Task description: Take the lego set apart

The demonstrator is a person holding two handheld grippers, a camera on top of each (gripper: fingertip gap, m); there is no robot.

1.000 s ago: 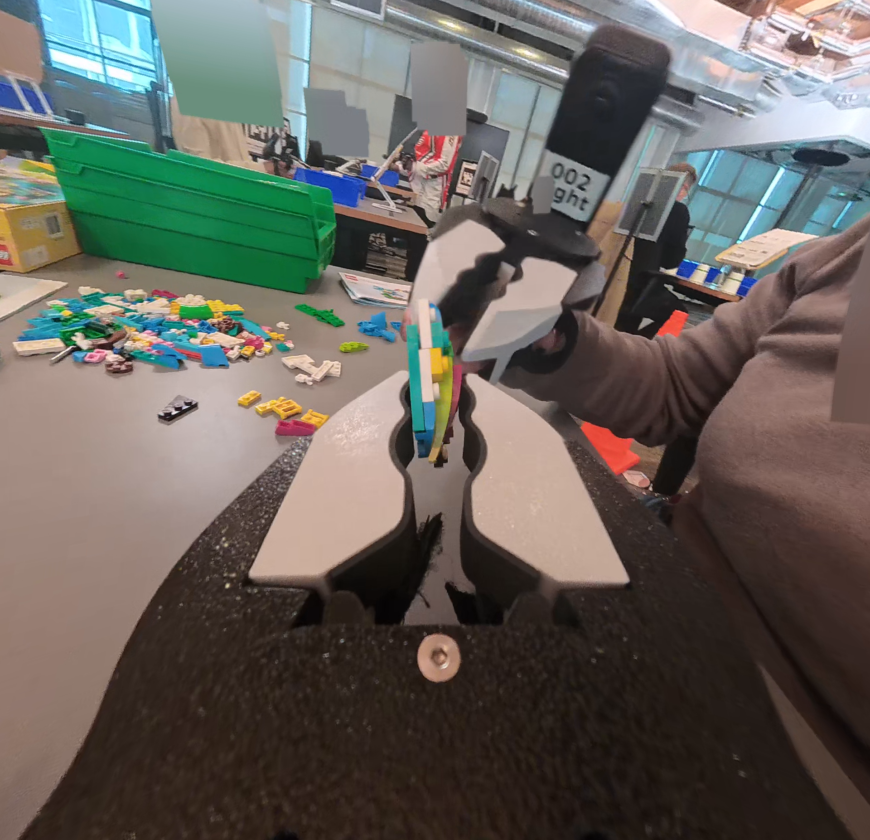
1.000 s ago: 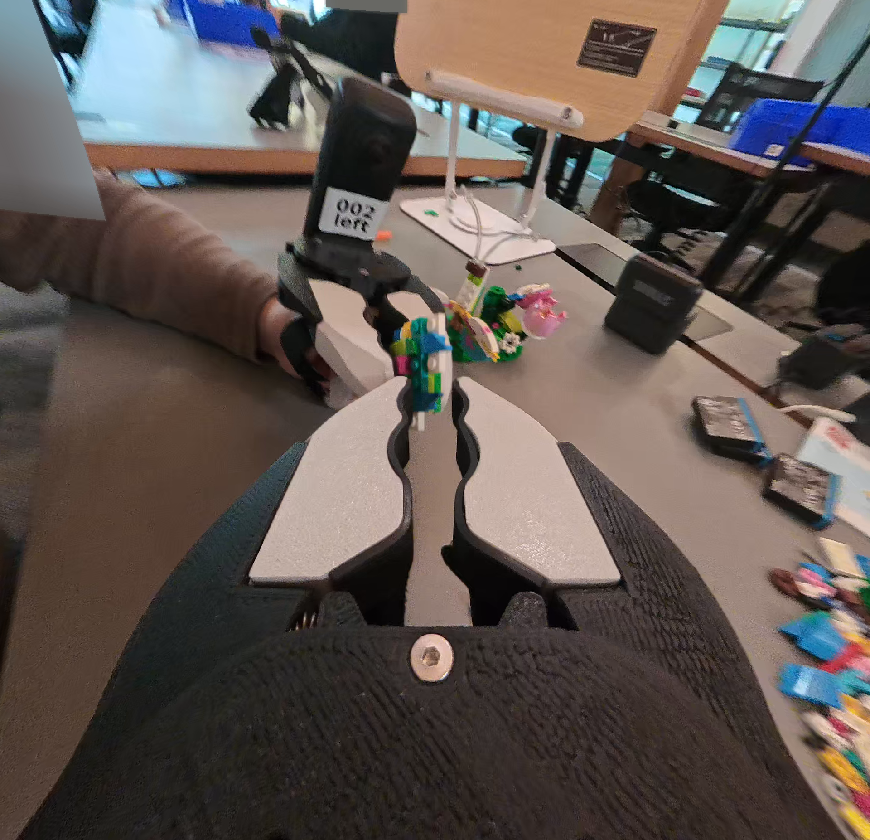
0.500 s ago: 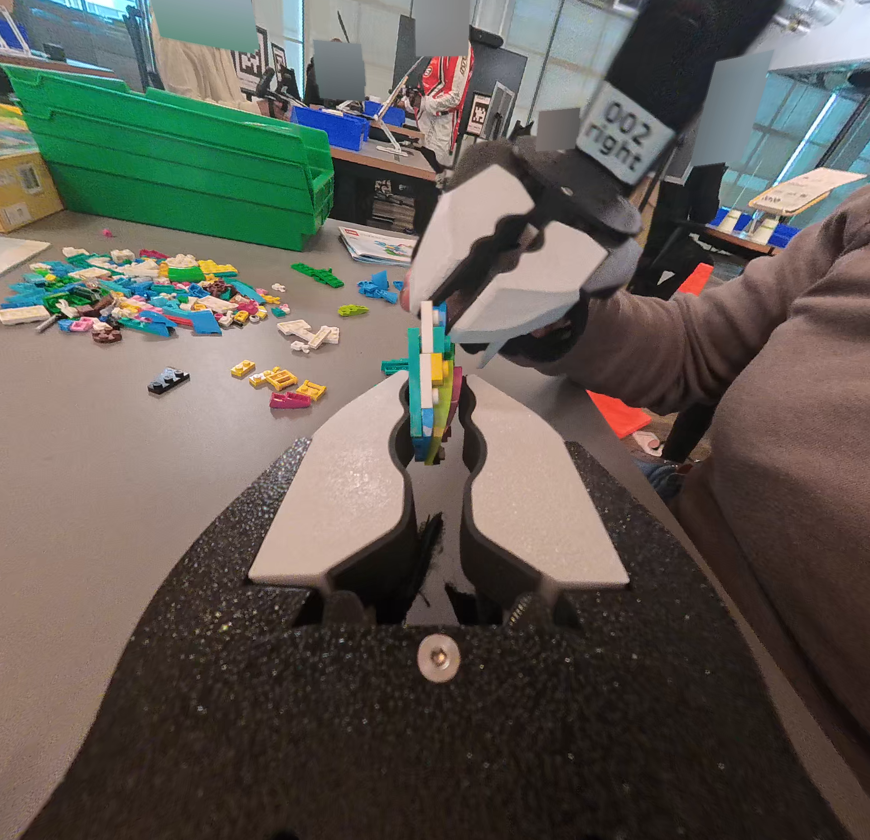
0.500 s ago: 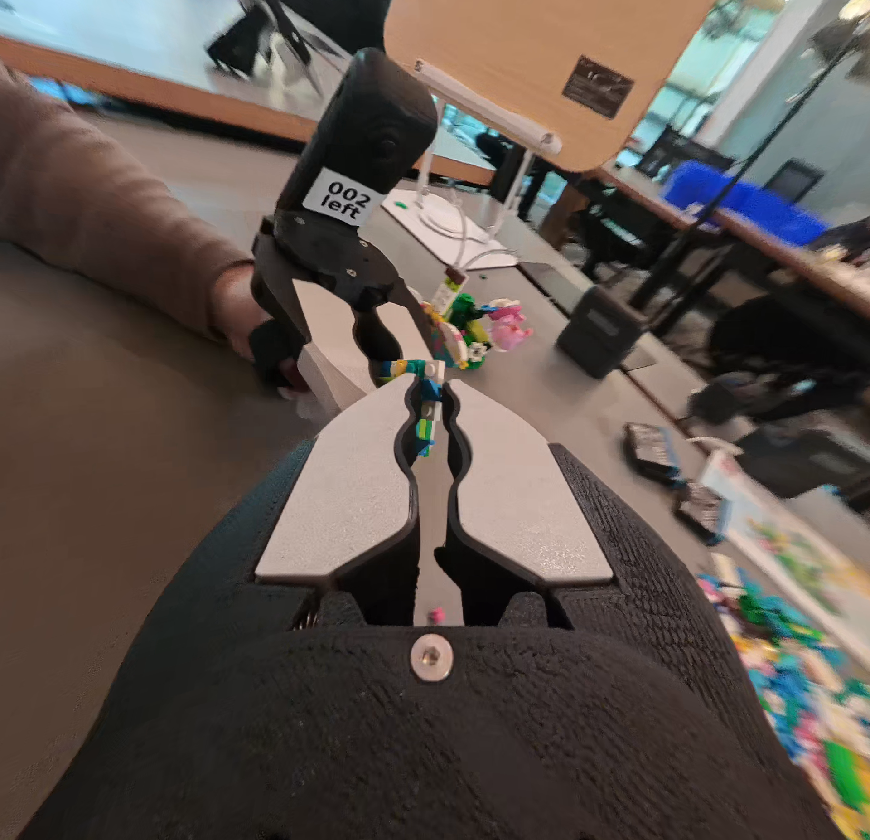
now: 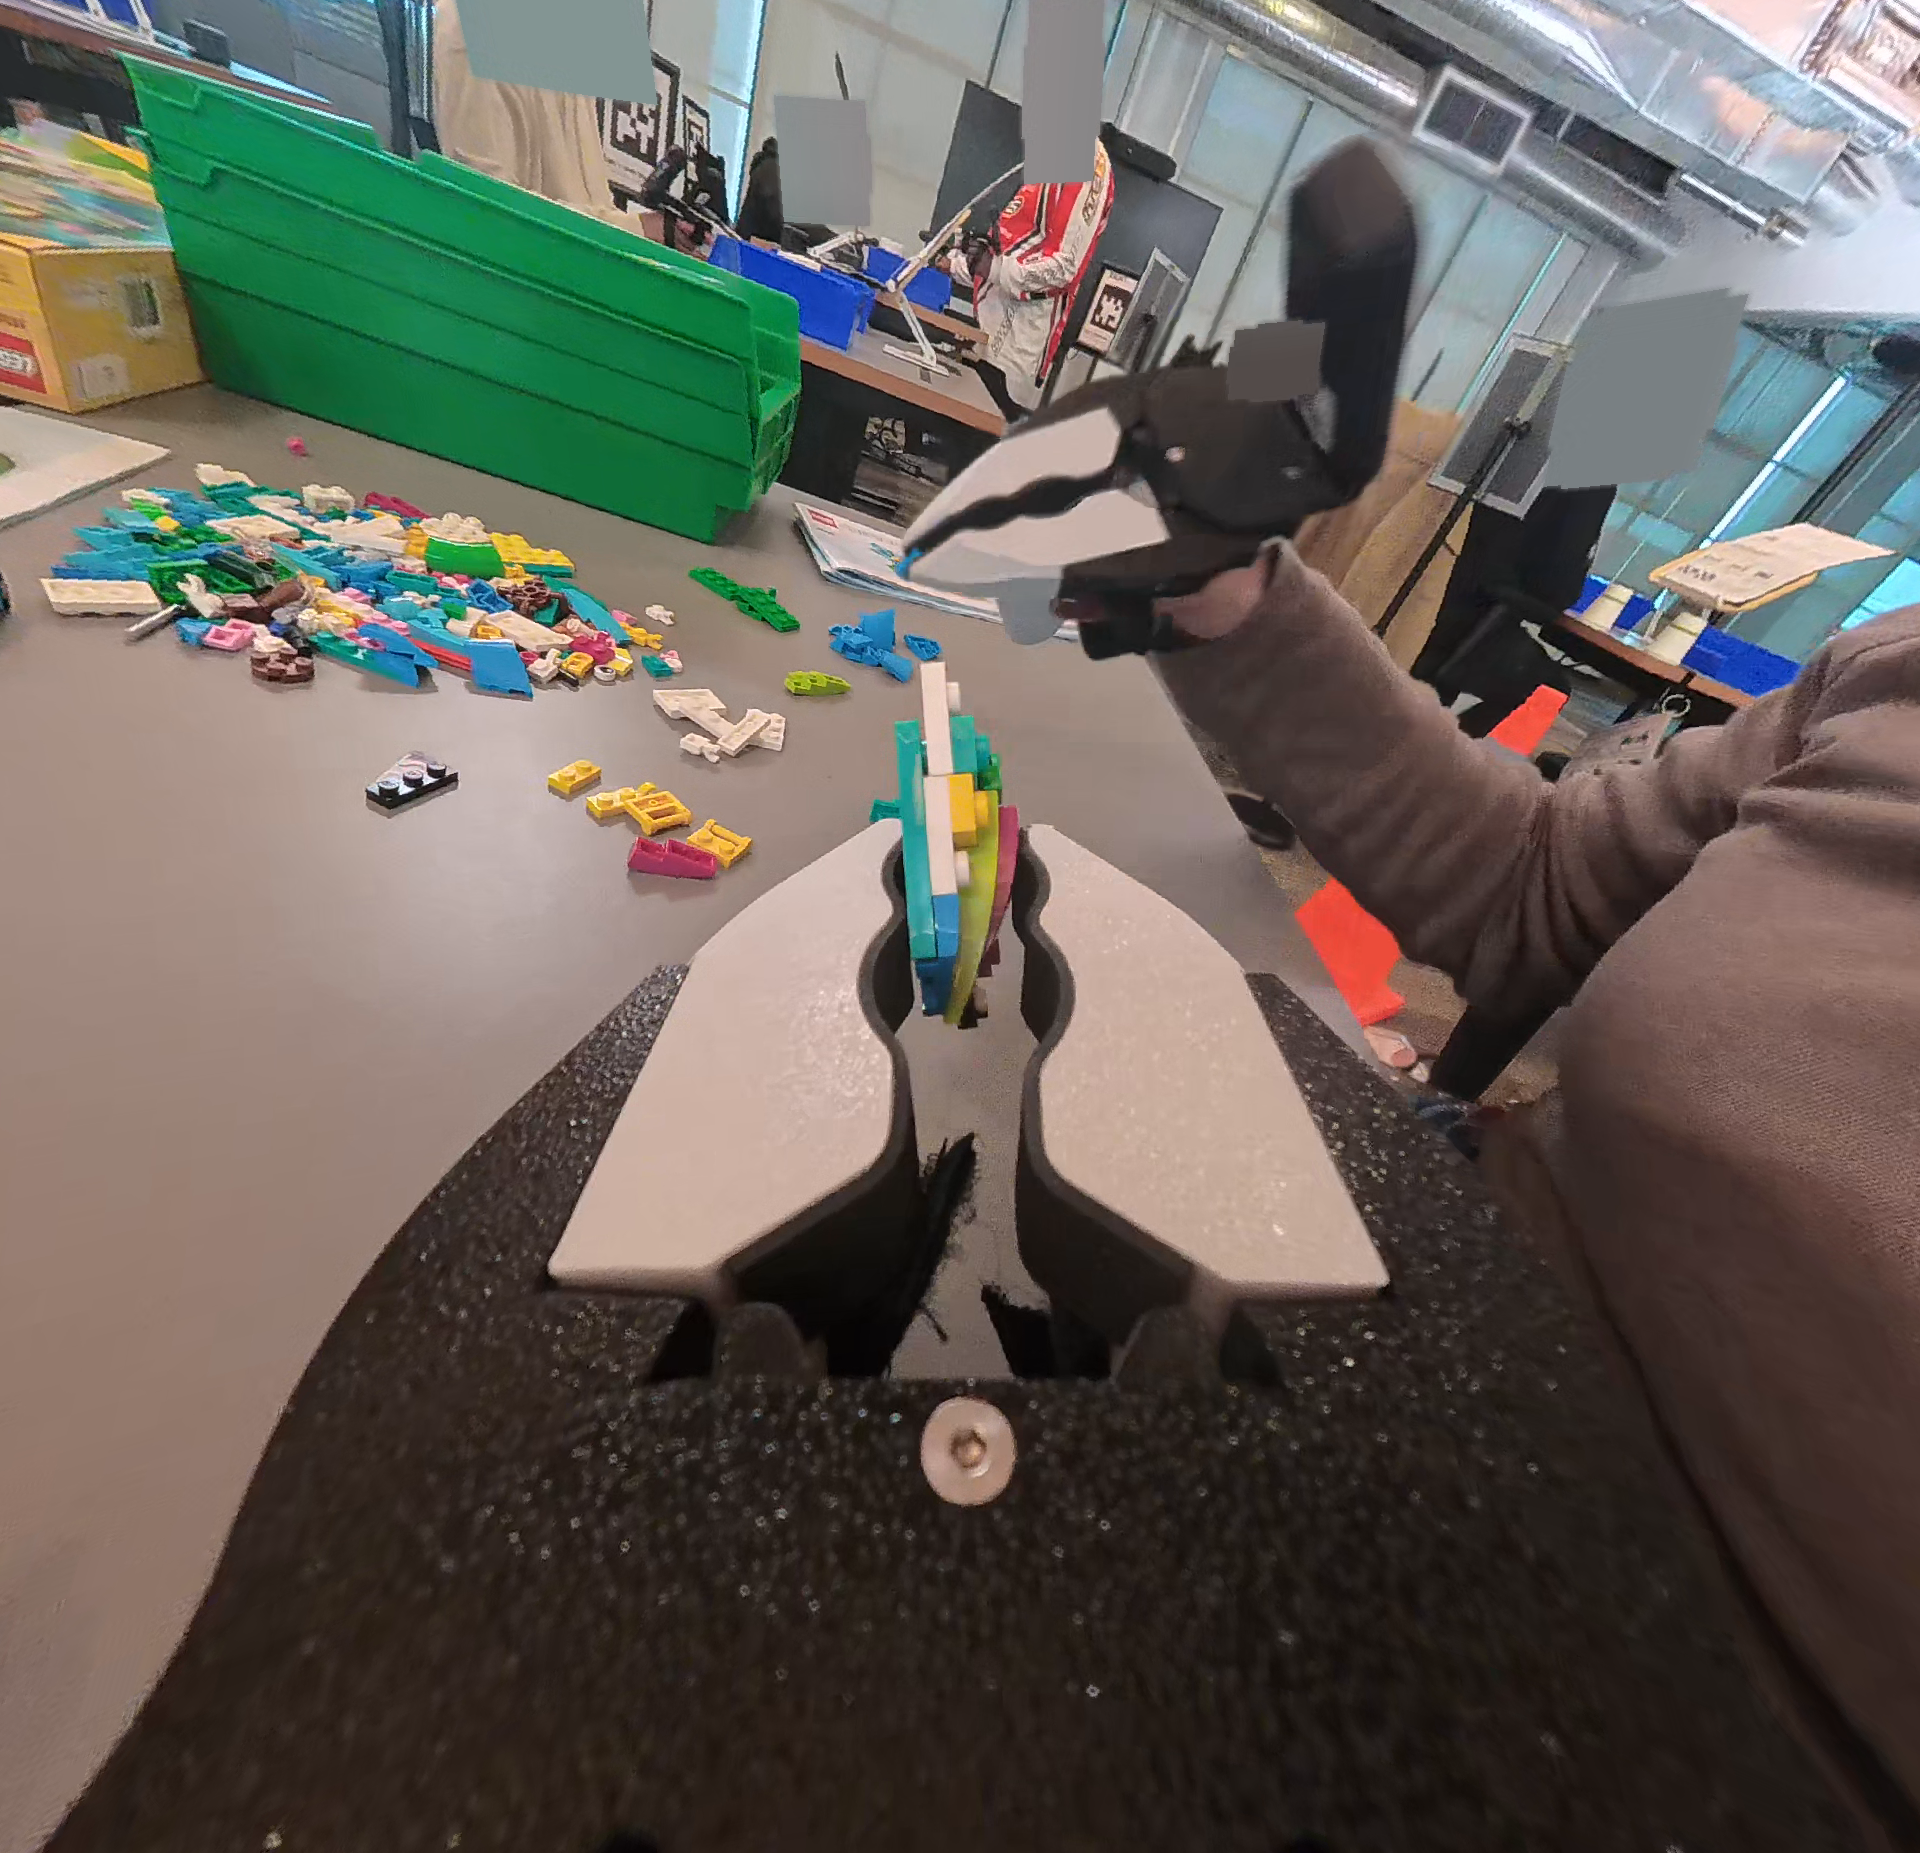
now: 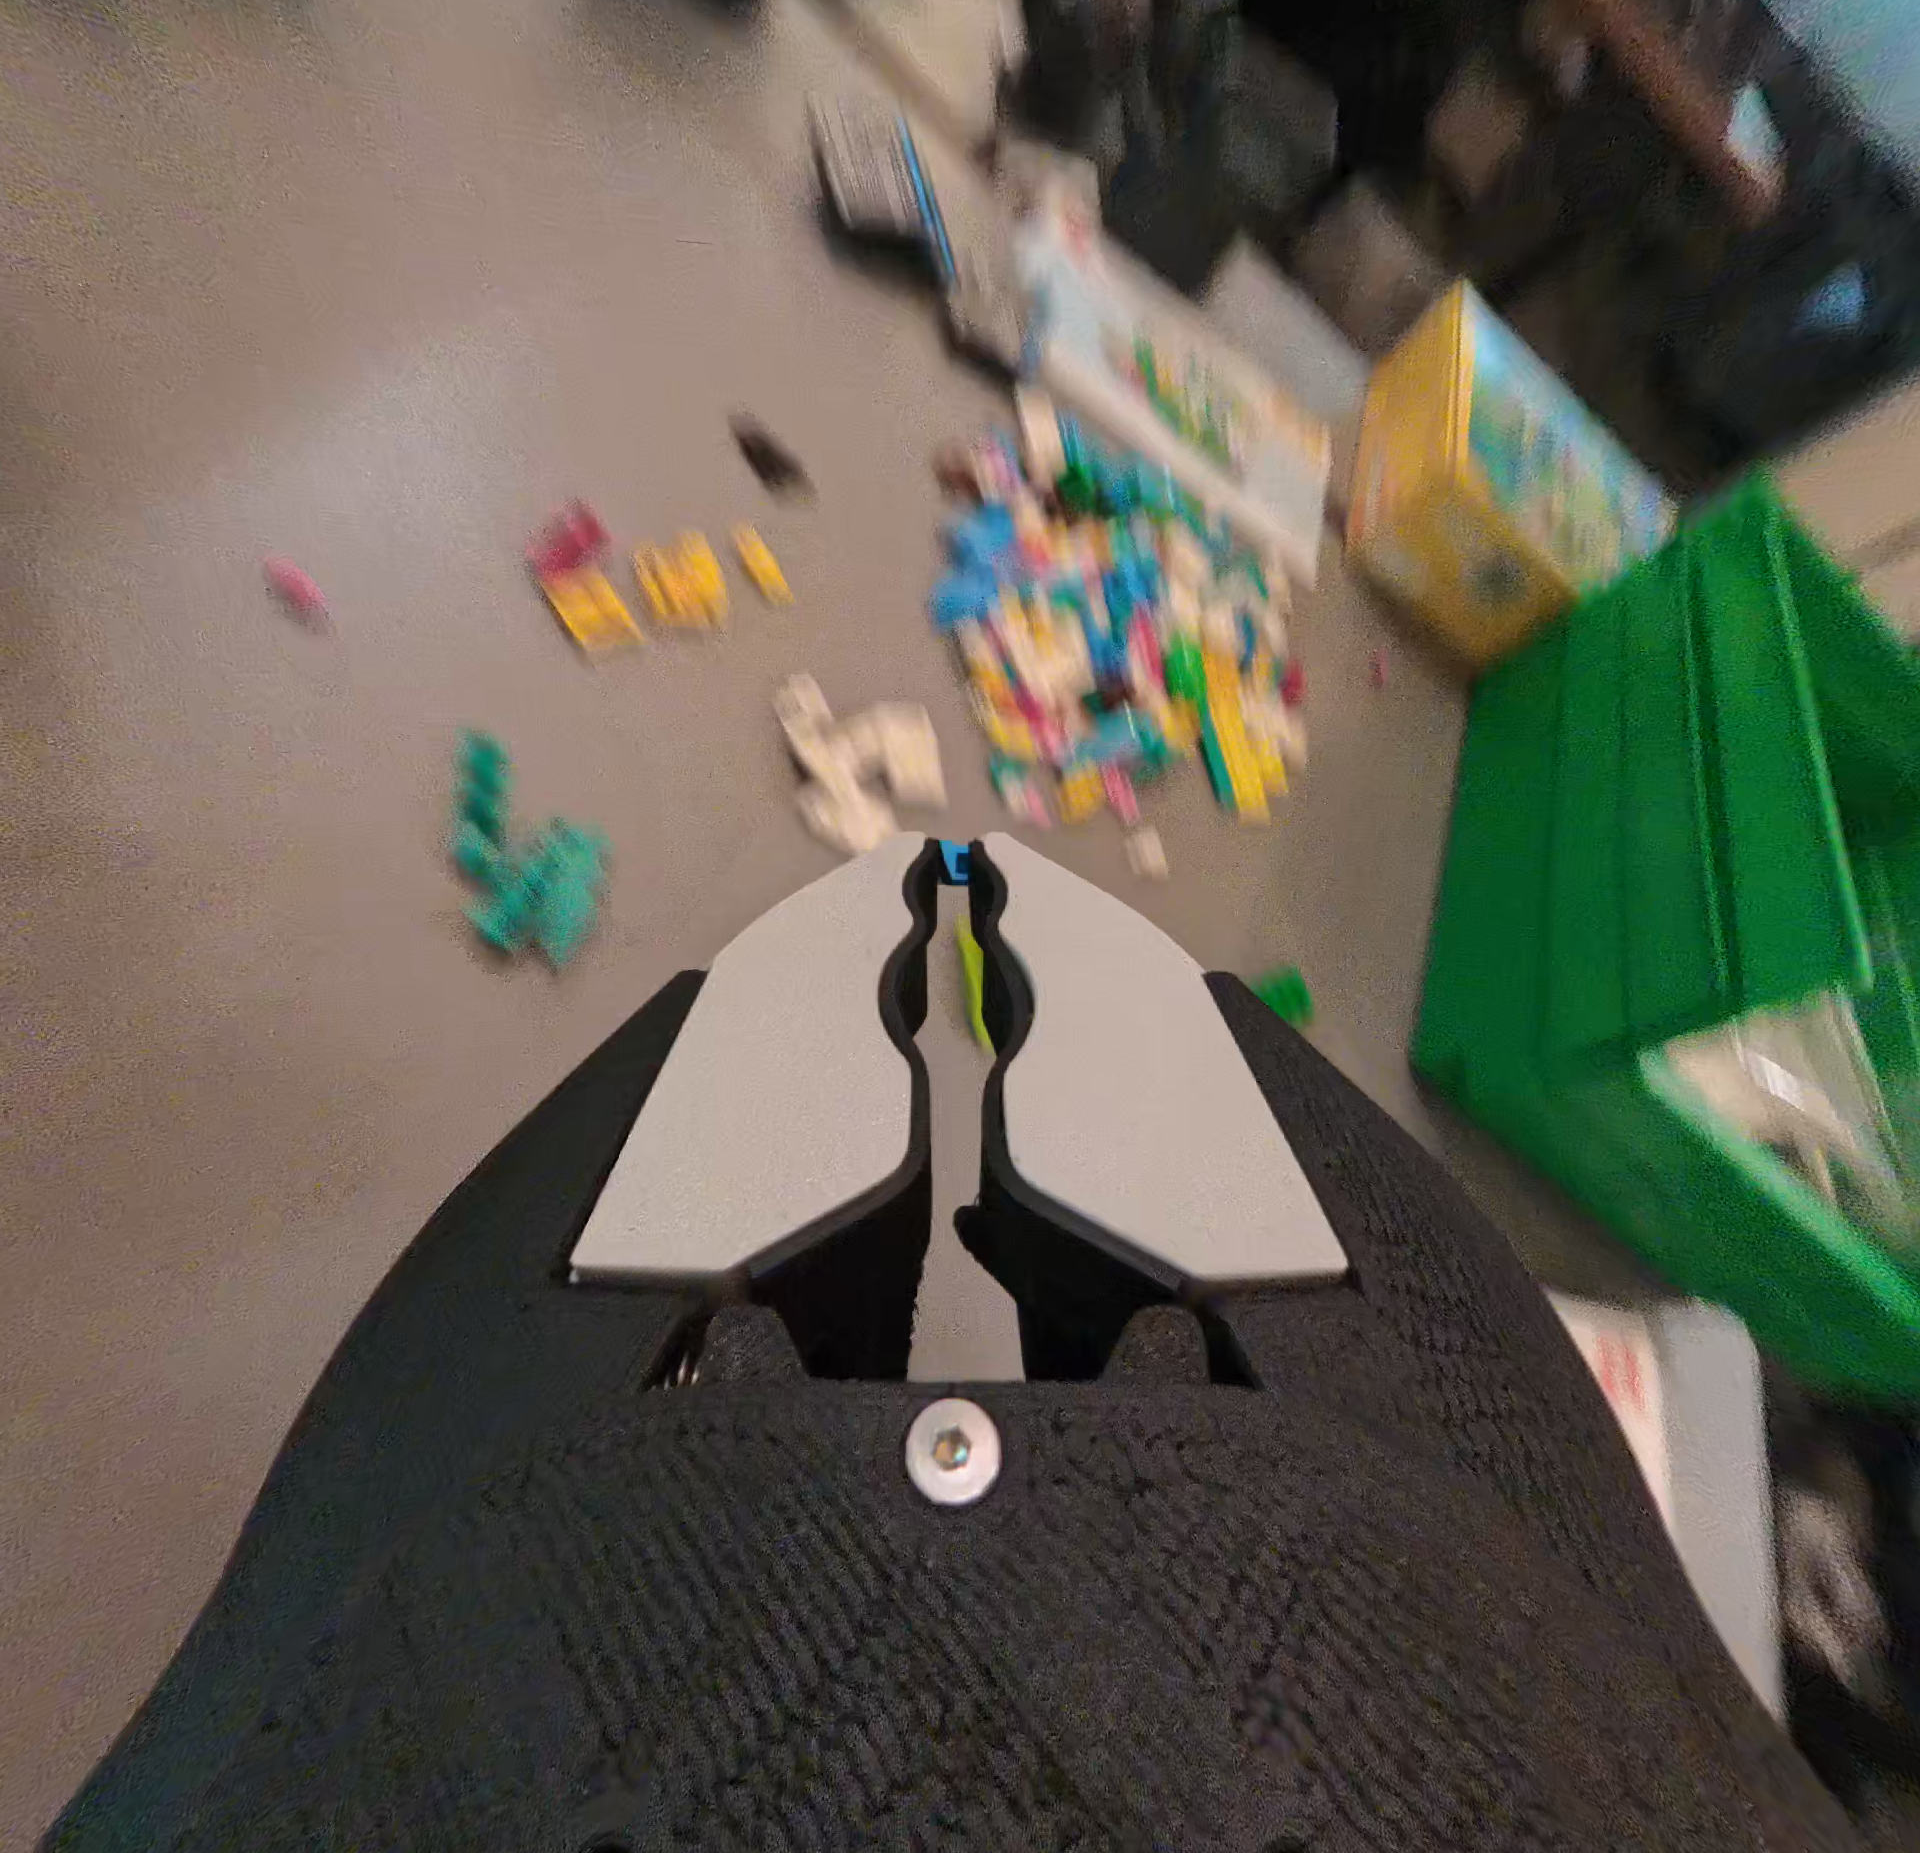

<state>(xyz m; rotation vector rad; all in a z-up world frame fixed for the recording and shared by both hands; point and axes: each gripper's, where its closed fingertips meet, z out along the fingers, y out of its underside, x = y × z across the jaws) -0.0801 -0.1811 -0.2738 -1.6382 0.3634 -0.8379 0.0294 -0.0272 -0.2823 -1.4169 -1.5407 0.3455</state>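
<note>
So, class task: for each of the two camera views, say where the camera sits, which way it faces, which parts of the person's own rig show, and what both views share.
Left wrist view: sits on the left gripper, looks along its fingers at the lego assembly they clamp; right gripper and sleeve show.
Right wrist view: sits on the right gripper, faces down at the table, blurred; pinches a small blue piece.
Shared: loose brick pile, green bins, yellow box.
</note>
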